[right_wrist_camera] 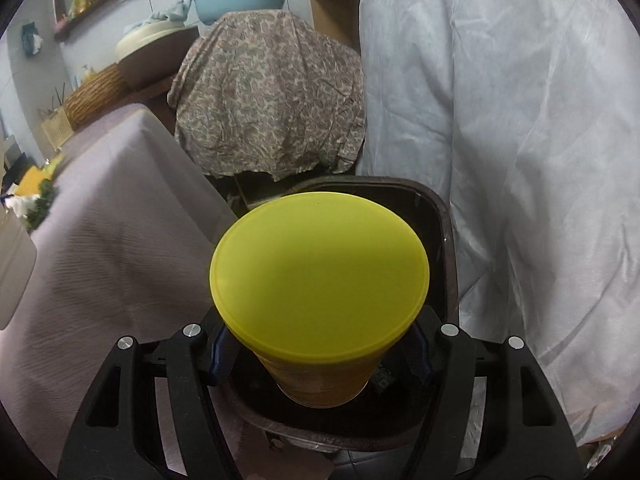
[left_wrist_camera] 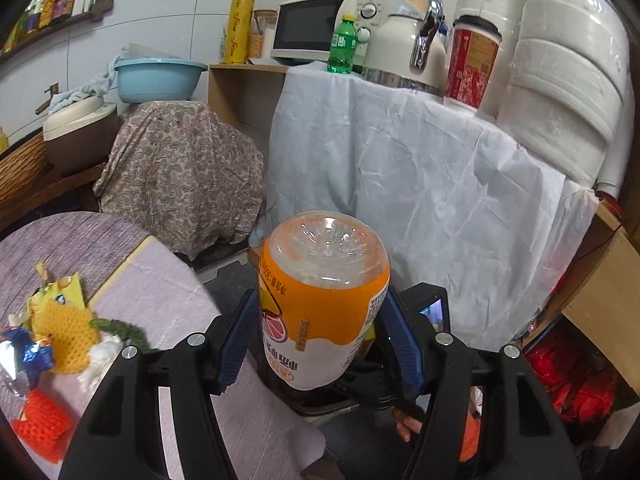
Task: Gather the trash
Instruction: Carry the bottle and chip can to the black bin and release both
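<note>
a small tiled kitchen corner. on the left stands a table [left_wrist_camera: 160, 292] under a mauve cloth, and on it lies a heap of rubbish: a yellow foam fruit net [left_wrist_camera: 66, 336], a red foam net [left_wrist_camera: 42, 426], a torn yellow wrapper [left_wrist_camera: 60, 292], crumpled foil [left_wrist_camera: 24, 354] and some green scraps. beyond the table a paisley cloth [left_wrist_camera: 180, 176] drapes a rounded object, with a blue basin [left_wrist_camera: 158, 76] above it. to the right a white sheet [left_wrist_camera: 420, 200] hangs over a counter that carries a microwave [left_wrist_camera: 320, 28], a green bottle [left_wrist_camera: 343, 46], a cream kettle [left_wrist_camera: 404, 52], a red paper cup [left_wrist_camera: 472, 68] and stacked toilet rolls [left_wrist_camera: 568, 80]. a wall shelf with bottles runs along the upper left.

on the floor between the table and the sheet sits a dark trash bin [right_wrist_camera: 444, 240], its mouth uncovered.

the left gripper [left_wrist_camera: 320, 336] has its blue pads pressed against the sides of an empty plastic bottle with an orange label [left_wrist_camera: 320, 304], base pointing away from the camera; the bottle is held out past the table's edge, in front of the sheet.

the right gripper [right_wrist_camera: 320, 356] clamps a yellow cup [right_wrist_camera: 320, 280] by its narrower body, the wide flat yellow end facing forward. the cup is held directly over the bin's opening, above the rim.
</note>
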`<state>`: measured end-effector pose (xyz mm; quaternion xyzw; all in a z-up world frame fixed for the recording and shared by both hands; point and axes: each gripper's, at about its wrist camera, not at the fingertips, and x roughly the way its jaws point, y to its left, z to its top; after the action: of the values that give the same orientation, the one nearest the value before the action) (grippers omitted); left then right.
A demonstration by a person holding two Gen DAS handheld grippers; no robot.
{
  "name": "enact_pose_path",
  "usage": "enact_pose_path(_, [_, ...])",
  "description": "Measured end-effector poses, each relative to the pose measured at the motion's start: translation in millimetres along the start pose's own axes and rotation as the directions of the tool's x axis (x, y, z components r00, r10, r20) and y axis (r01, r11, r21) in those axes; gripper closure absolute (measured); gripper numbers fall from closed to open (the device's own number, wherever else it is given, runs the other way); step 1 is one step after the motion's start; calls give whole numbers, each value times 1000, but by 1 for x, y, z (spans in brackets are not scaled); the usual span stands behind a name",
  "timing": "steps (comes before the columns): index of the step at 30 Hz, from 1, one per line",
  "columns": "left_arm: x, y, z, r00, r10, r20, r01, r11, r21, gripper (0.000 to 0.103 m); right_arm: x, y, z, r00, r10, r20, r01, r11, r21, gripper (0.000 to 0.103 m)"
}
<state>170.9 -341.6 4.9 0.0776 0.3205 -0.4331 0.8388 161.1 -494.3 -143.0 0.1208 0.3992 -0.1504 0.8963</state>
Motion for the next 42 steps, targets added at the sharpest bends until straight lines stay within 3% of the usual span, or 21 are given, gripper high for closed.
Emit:
enact_pose_path(6, [43, 2, -1, 998, 3, -63, -5, 999, -33, 41, 31, -9, -12, 996, 8, -90, -4, 999, 43, 36])
enact_pose_path(14, [102, 6, -9, 985, 28, -170, -39, 997, -61, 41, 55, -15, -27, 989, 9, -145, 0, 998, 66, 34])
enact_pose_path(18, [123, 7, -12, 978, 27, -205, -44, 996, -80, 41, 53, -20, -34, 992, -6, -128, 15, 997, 76, 34])
enact_pose_path(22, [143, 4, -13, 972, 40, -232, -59, 995, -75, 41, 45, -25, -39, 994, -3, -108, 12, 997, 78, 22])
enact_pose_path(35, [181, 4, -24, 948, 21, -317, -56, 993, -104, 40, 0, -42, -64, 996, -78, -31, 82, 986, 148, 22])
enact_pose_path(39, [181, -2, -29, 949, 41, -313, -65, 996, -67, 26, -6, -53, -69, 995, -94, -35, 99, 977, 190, 22])
enact_pose_path(42, [175, -4, -27, 953, 36, -299, -58, 996, -63, 24, -12, -59, -71, 993, -117, -35, 122, 970, 211, 22])
